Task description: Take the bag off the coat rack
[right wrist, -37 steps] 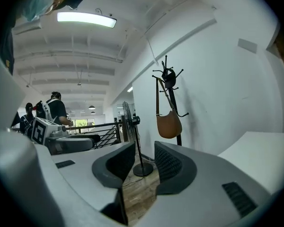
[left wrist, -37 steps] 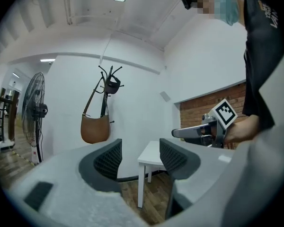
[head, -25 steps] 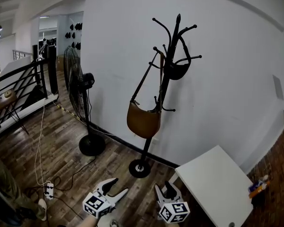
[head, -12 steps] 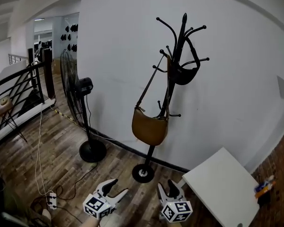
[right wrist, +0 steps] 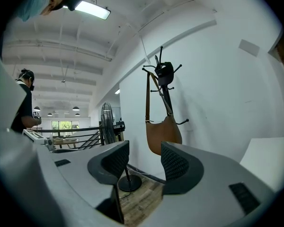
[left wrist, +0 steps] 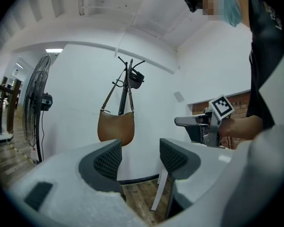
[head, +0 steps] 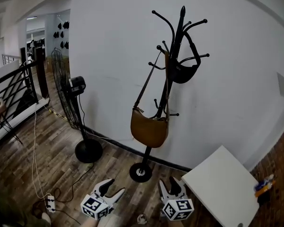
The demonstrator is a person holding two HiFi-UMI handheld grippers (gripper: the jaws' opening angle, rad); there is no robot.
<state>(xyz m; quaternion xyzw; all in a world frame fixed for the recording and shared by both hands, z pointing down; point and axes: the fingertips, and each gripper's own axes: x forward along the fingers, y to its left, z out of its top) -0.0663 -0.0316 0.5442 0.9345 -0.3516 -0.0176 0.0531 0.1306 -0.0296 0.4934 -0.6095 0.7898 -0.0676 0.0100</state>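
Note:
A black coat rack (head: 173, 74) stands against the white wall on a round base (head: 140, 172). A brown shoulder bag (head: 149, 130) hangs from it by a long strap, low beside the pole. A small black bag (head: 183, 71) hangs higher up. The brown bag (left wrist: 116, 127) shows beyond the left jaws, and the same bag (right wrist: 164, 134) shows beyond the right jaws. My left gripper (head: 110, 189) and right gripper (head: 171, 188) are held low, well short of the rack. Both are open with nothing between their fingers.
A black pedestal fan (head: 73, 91) stands left of the rack. A white table (head: 222, 179) sits to the right. A power strip (head: 49, 203) and cables lie on the wooden floor. A black railing (head: 9, 91) runs along the far left. Another person (right wrist: 26, 105) stands in the distance.
The view has drawn closer to the wall and coat rack and shifted slightly. Both grippers stay low and open.

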